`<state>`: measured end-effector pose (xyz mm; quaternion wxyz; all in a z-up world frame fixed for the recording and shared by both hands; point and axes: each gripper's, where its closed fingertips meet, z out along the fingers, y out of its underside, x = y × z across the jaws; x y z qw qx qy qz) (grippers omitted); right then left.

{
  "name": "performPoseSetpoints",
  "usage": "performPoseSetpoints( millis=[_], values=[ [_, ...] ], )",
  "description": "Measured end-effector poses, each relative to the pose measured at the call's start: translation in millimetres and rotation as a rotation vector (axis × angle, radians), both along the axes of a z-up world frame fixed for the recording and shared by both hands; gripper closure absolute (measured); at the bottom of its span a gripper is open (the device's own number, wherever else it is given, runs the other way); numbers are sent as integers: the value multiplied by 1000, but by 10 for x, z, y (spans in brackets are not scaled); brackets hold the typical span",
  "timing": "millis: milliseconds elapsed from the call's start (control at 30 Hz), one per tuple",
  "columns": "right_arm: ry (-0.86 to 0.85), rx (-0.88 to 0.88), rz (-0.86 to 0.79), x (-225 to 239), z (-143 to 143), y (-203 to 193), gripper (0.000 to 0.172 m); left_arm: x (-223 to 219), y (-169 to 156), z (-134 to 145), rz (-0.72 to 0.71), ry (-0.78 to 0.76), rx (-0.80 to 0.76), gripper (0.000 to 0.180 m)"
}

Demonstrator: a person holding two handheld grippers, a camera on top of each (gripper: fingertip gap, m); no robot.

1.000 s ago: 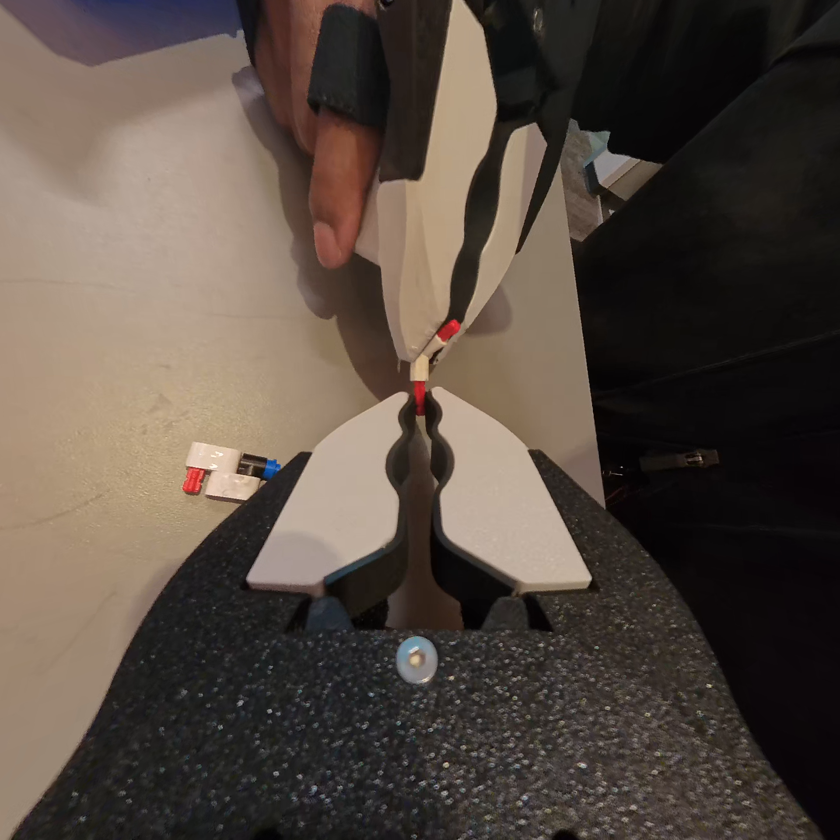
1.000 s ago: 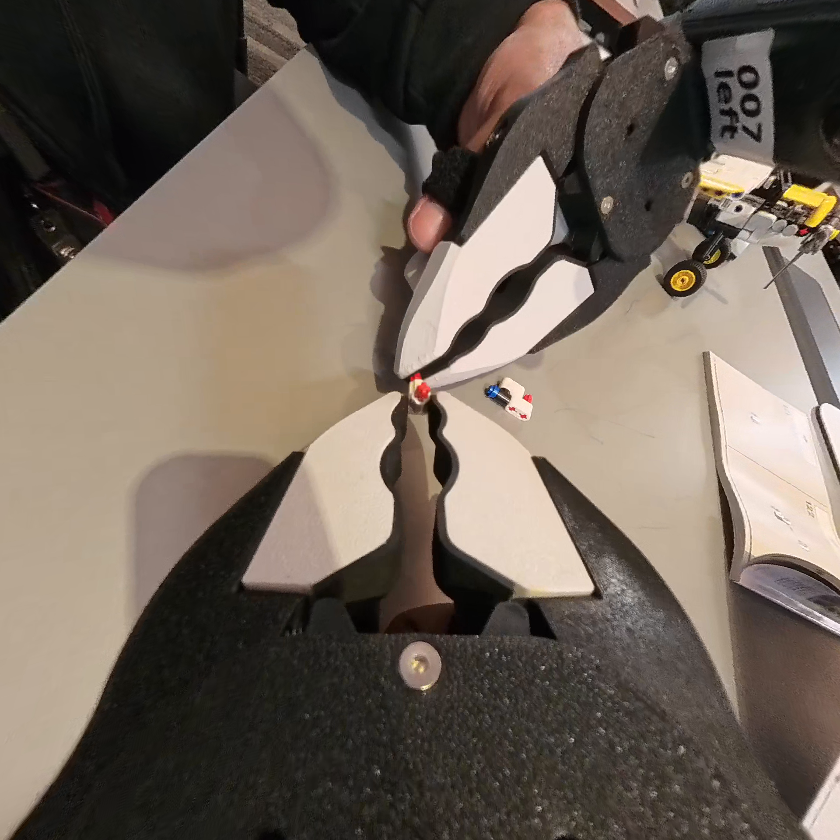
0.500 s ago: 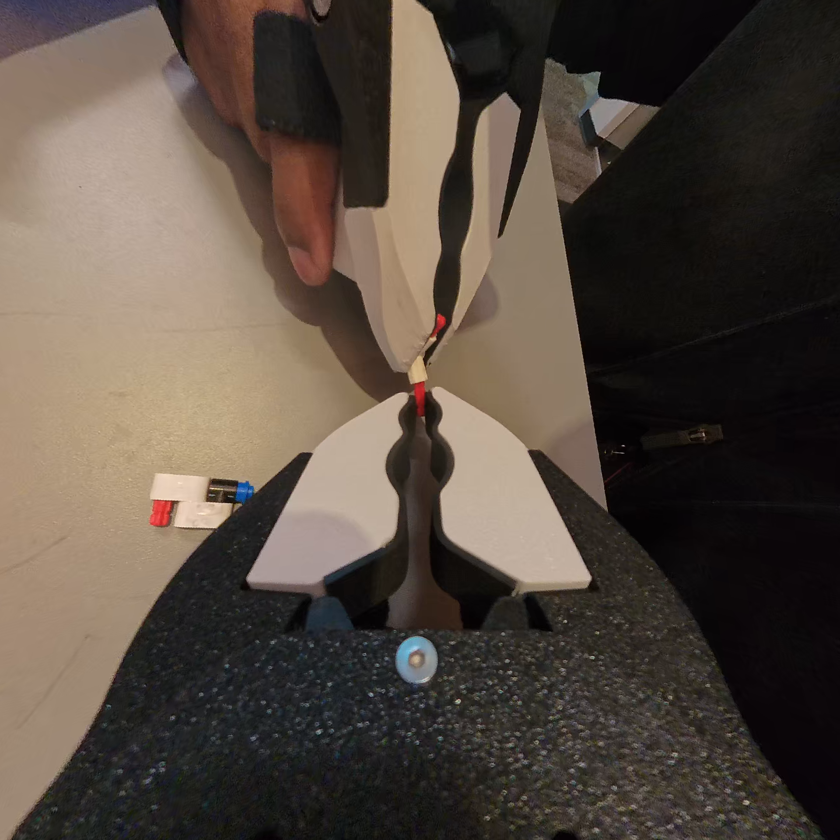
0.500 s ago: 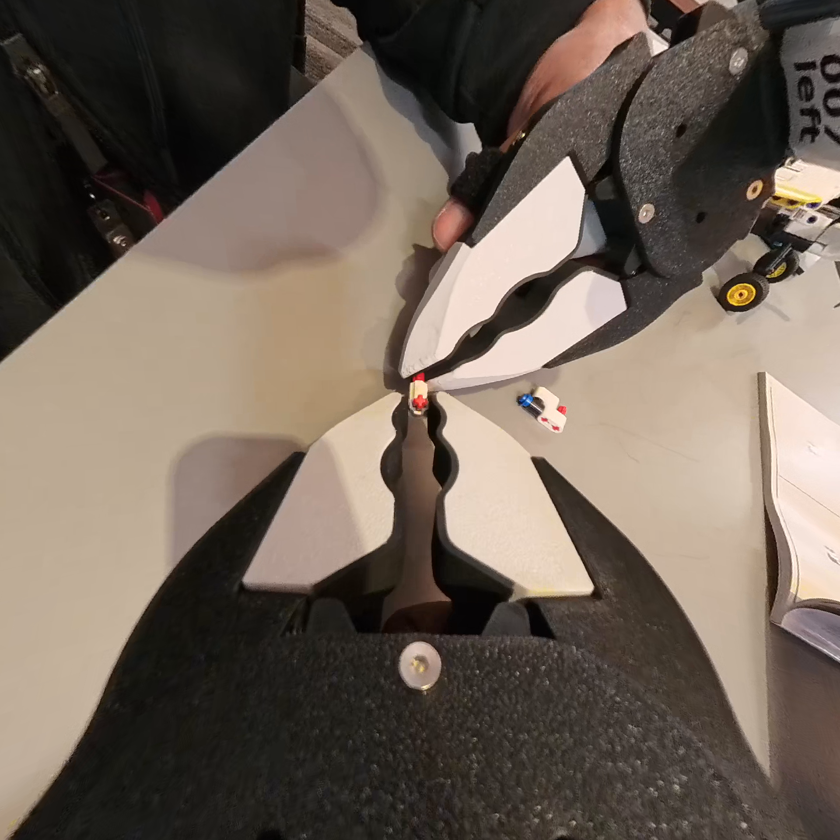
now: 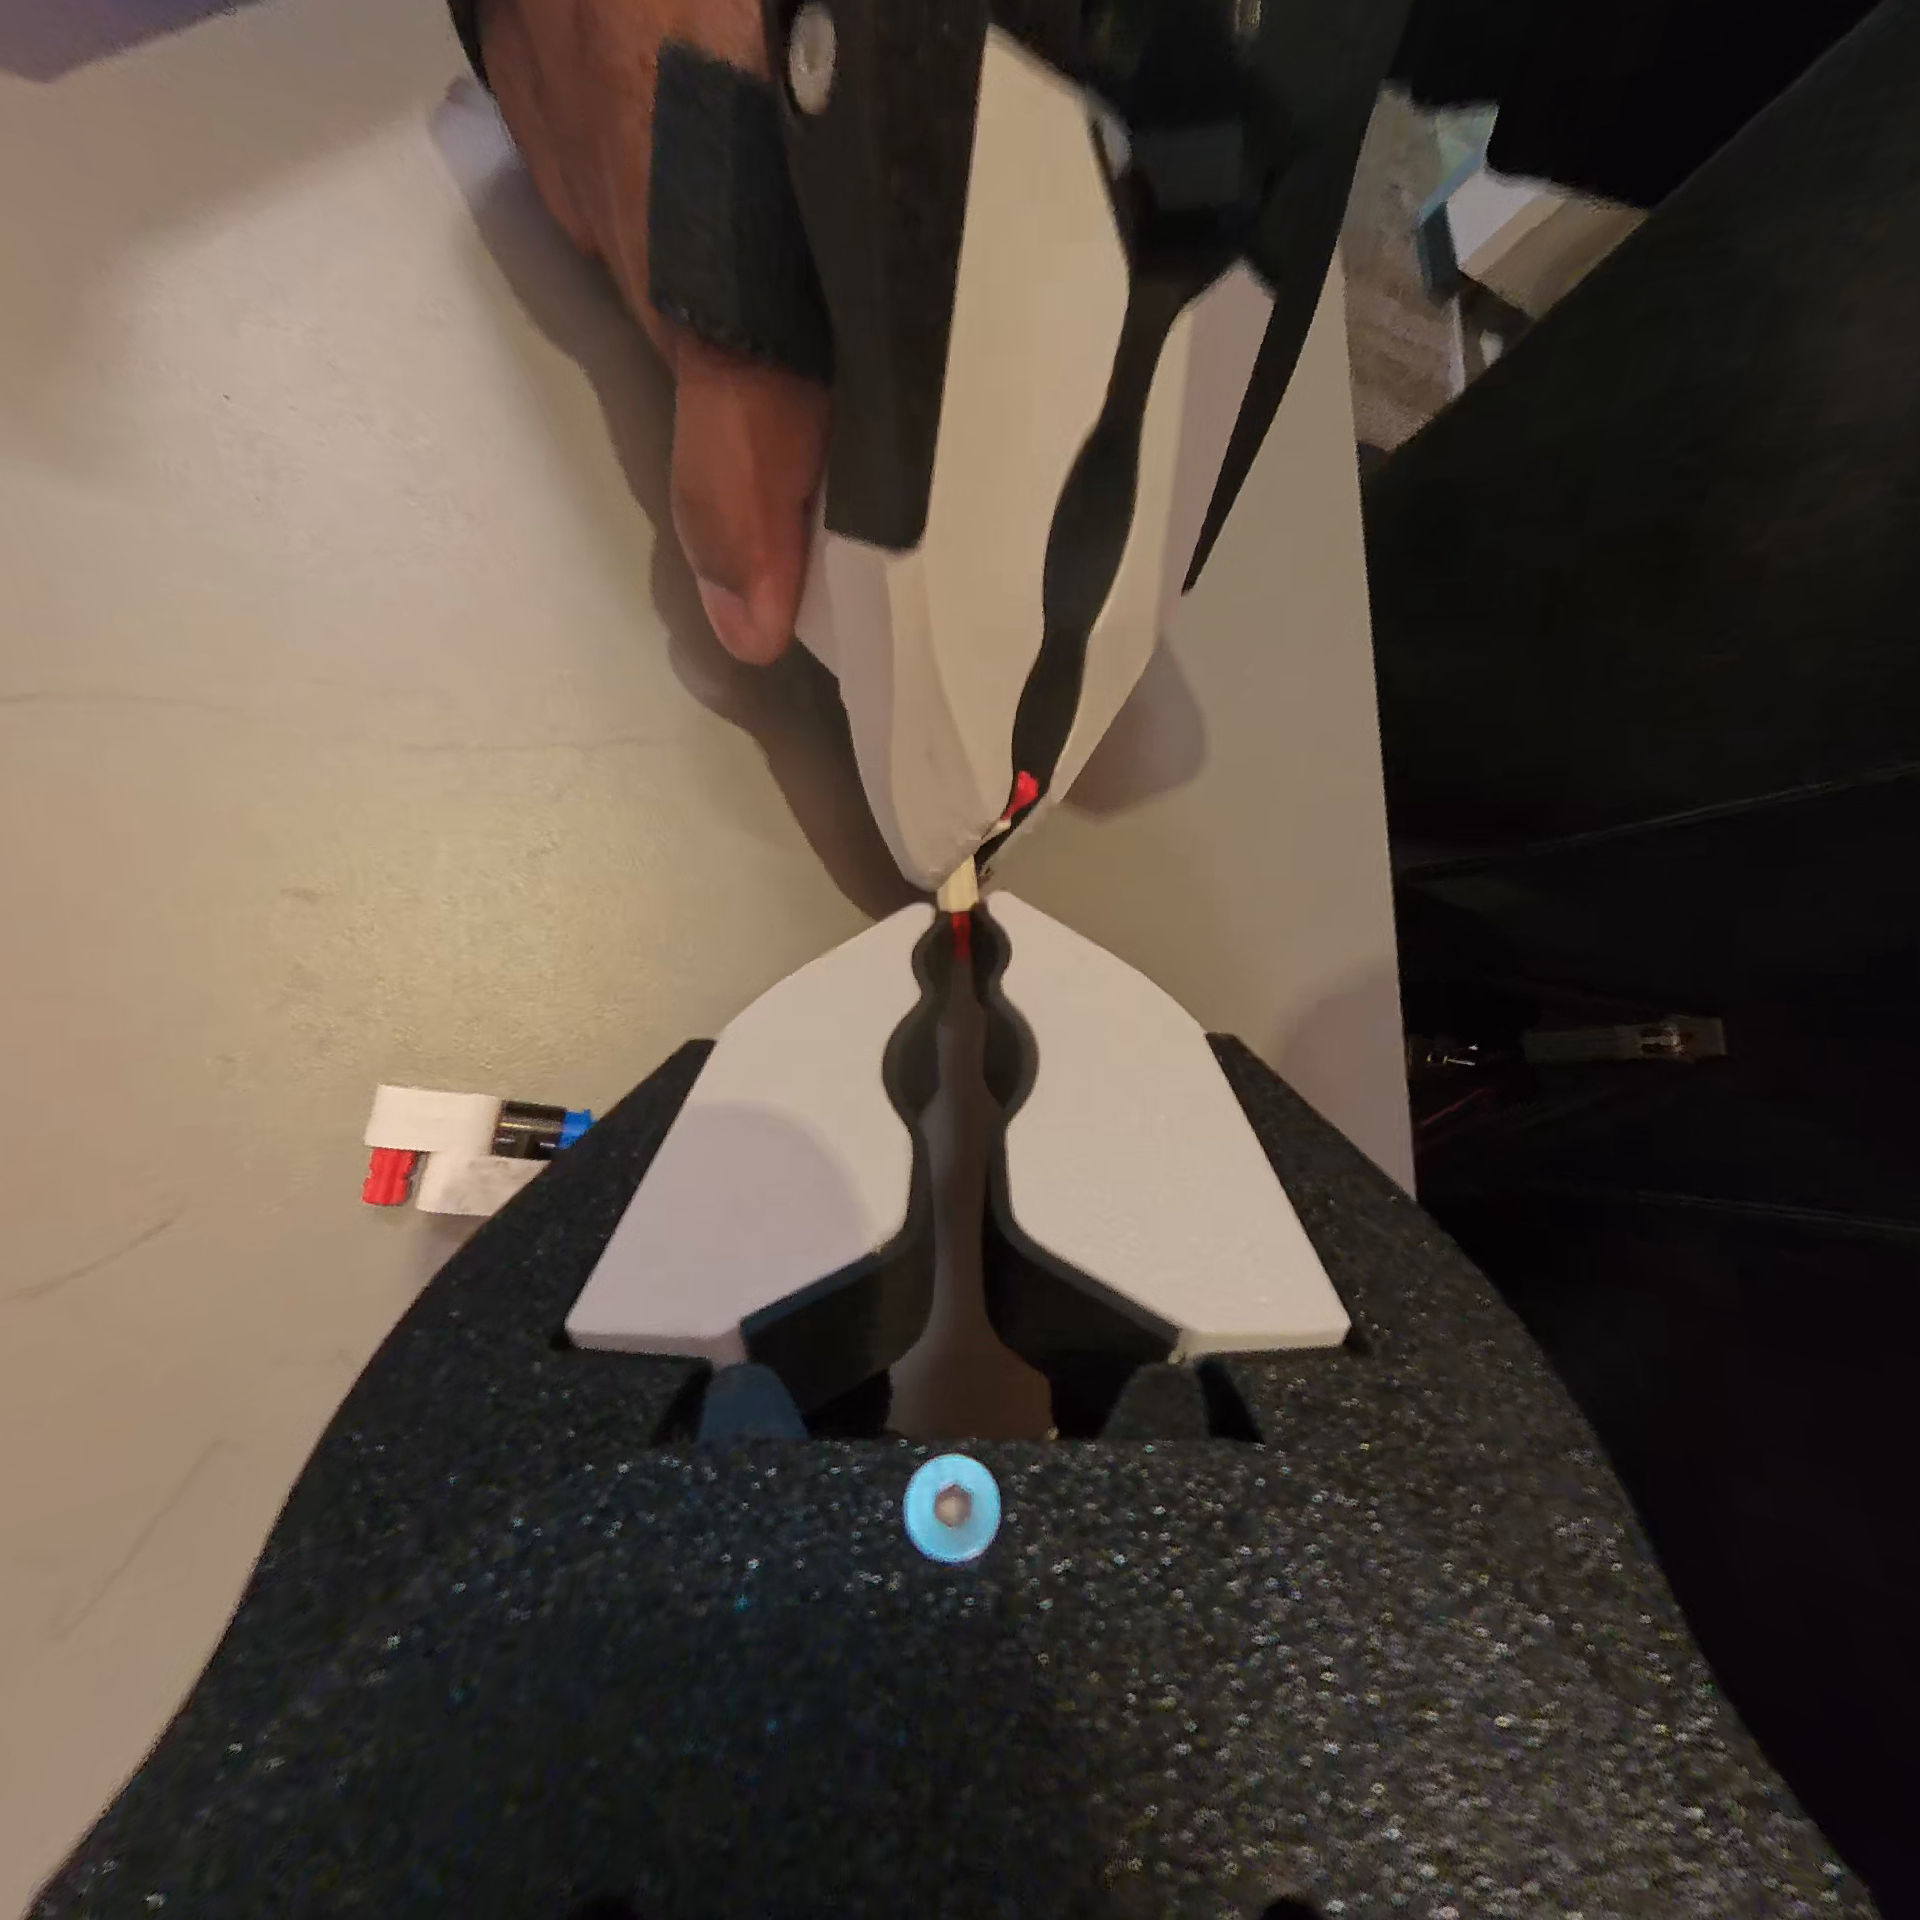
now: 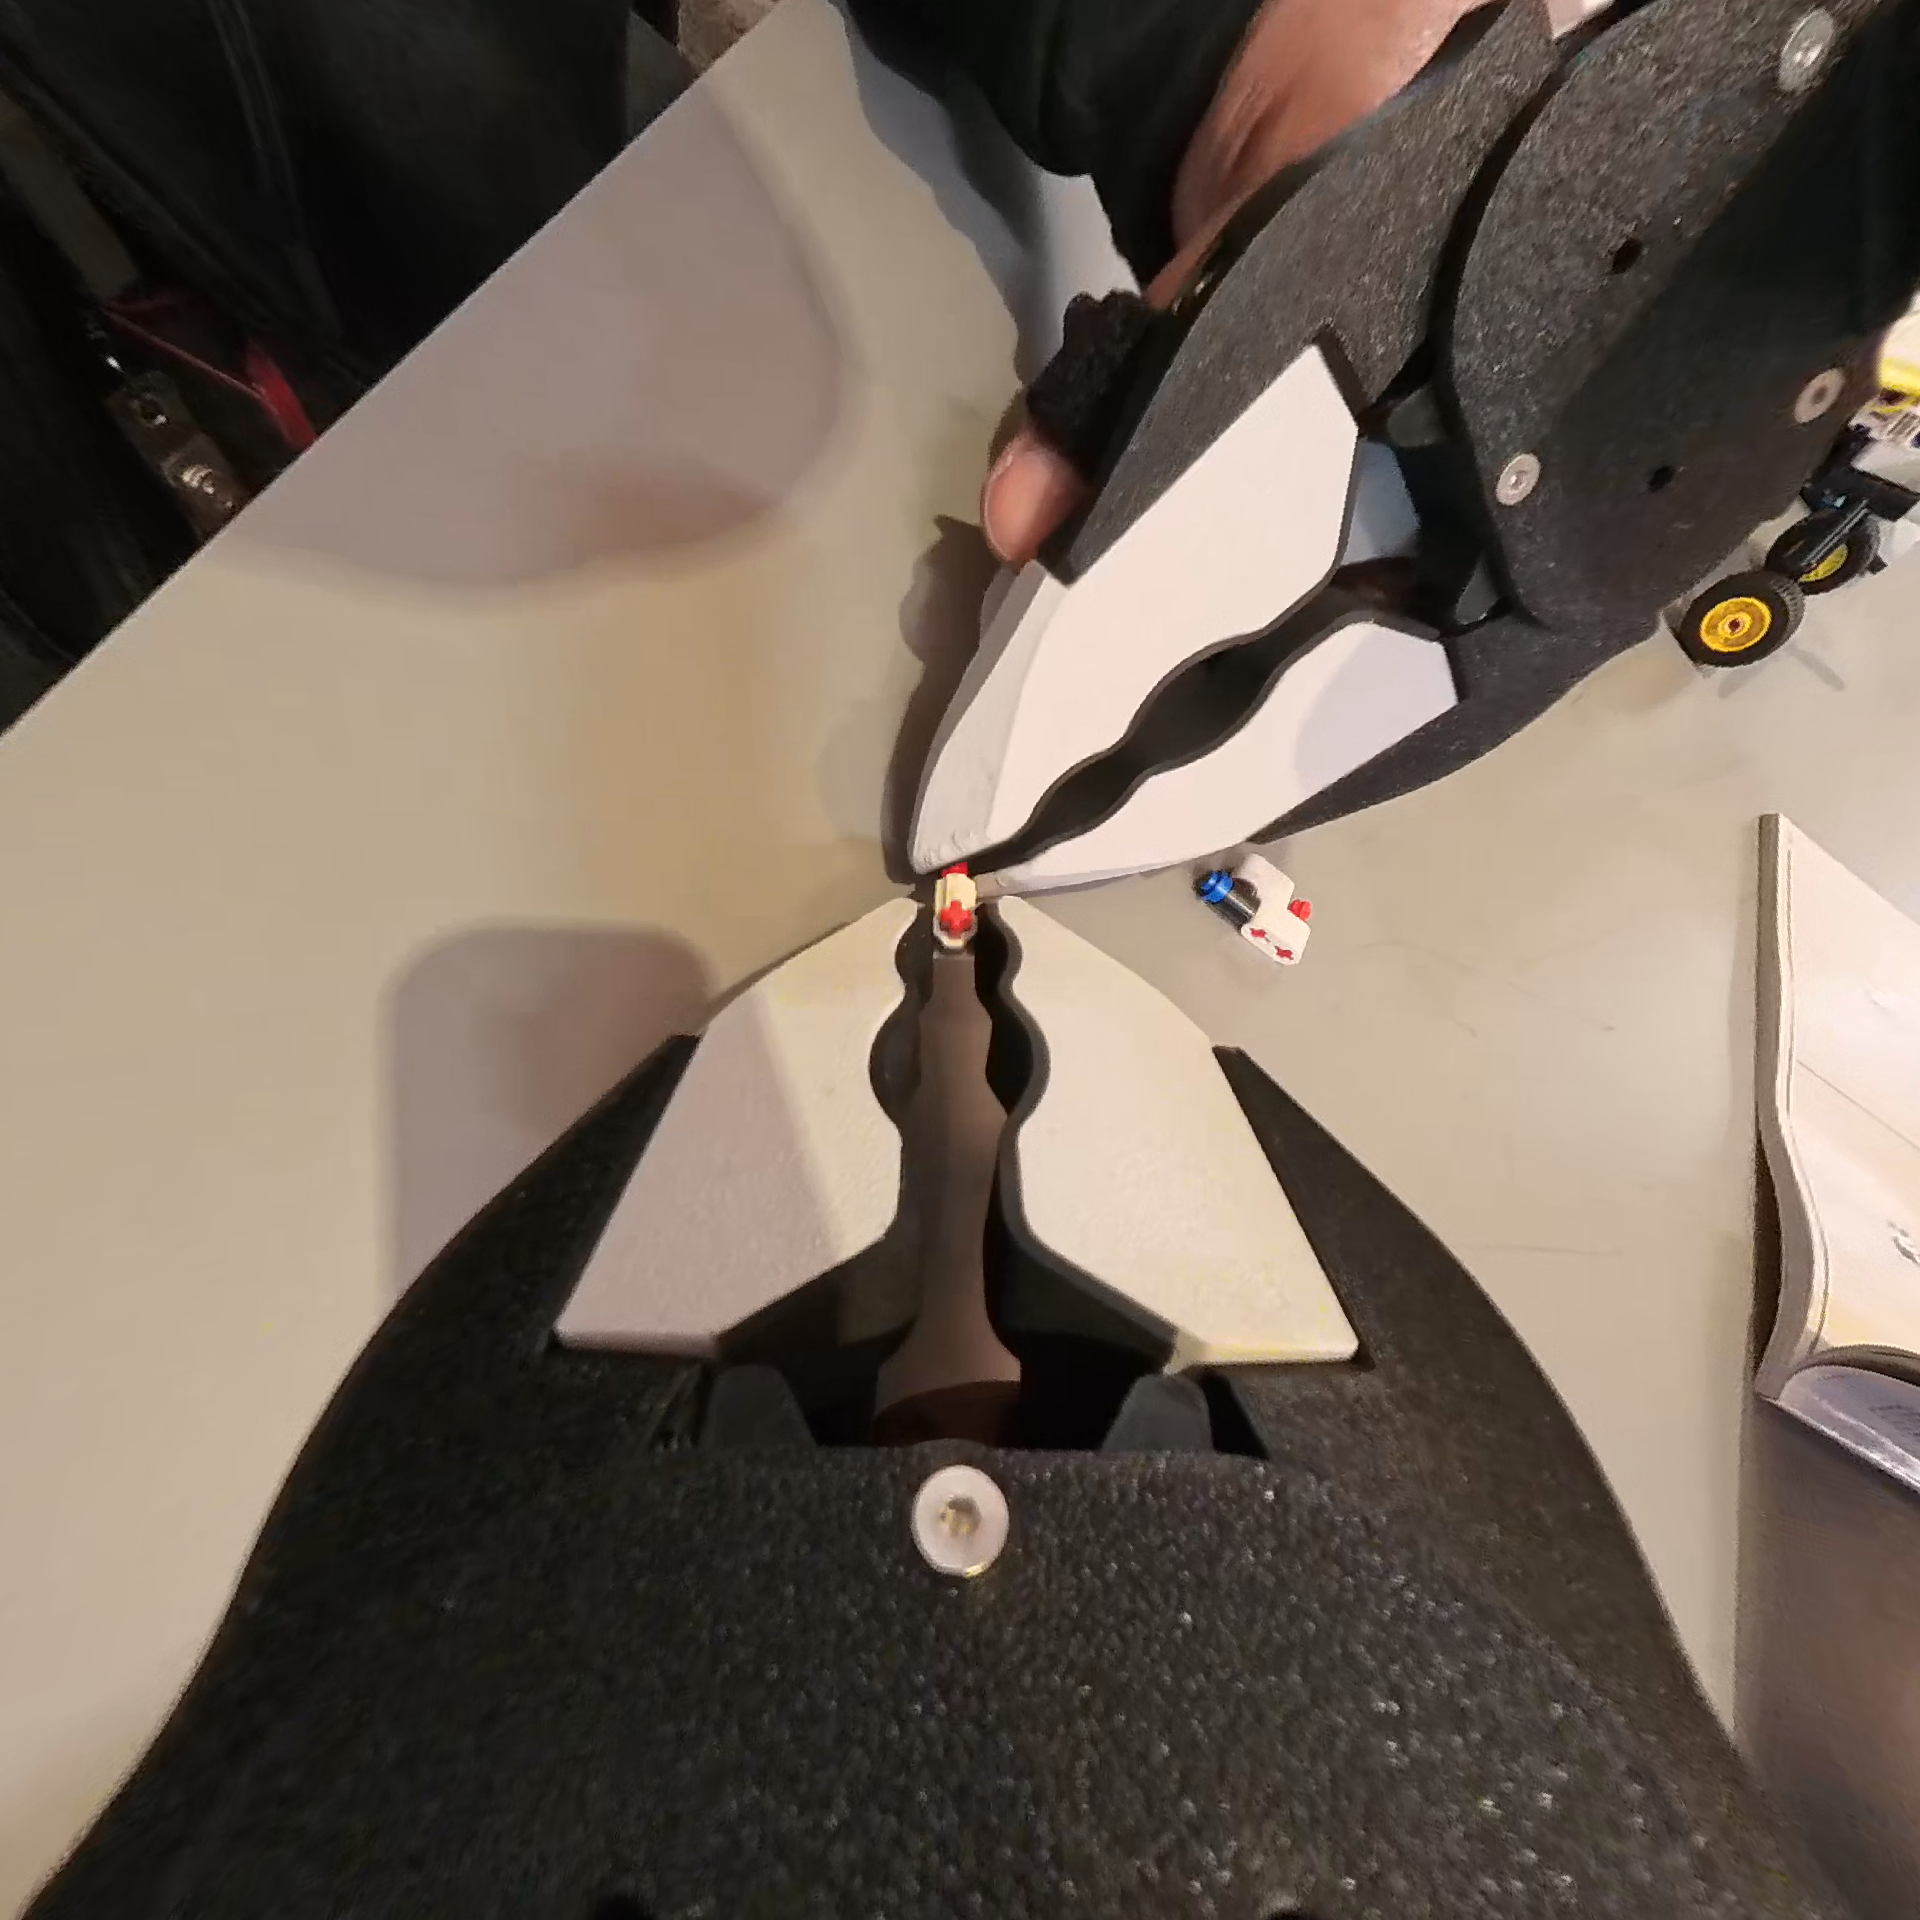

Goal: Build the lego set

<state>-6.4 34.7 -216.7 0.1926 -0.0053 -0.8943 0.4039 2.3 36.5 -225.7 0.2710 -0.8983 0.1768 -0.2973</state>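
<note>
Fingers (image 6: 902,940) of both grippers pinching cream-red piece (image 6: 954,912), white connector (image 6: 1270,921) nearby on table (image 6: 416,779)

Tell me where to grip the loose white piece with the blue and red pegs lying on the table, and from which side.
Grip the white piece across its flat white block, coming from above. It lies flat on the table with open space round it. The blue peg and red peg stick out at its ends, so close on the longer flat sides, probably the steadiest hold.

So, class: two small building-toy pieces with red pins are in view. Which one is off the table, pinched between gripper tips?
The tan piece with the red pin, pinched where both grippers' tips meet. The white piece with a blue end lies loose on the table.
</note>
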Motion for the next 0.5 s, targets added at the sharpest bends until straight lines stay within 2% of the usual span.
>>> performPoseSetpoints(
  millis=[233, 333, 433, 500],
  values=[
    [27, 23, -9, -3, -25, -8, 165, -6, -25, -30, -27, 74, 16, 177],
    [22, -20, -51, -48, 27, 21, 164, -58, -26, 40, 3, 76, 76, 175],
    [0, -75, -108, -121, 86, 71, 164, -219, -54, 61, 60, 109, 122, 164],
    [-17, -109, -139, -168, 125, 98, 164, -290, -43, 89, 114, 67, 156, 163]
  ],
)
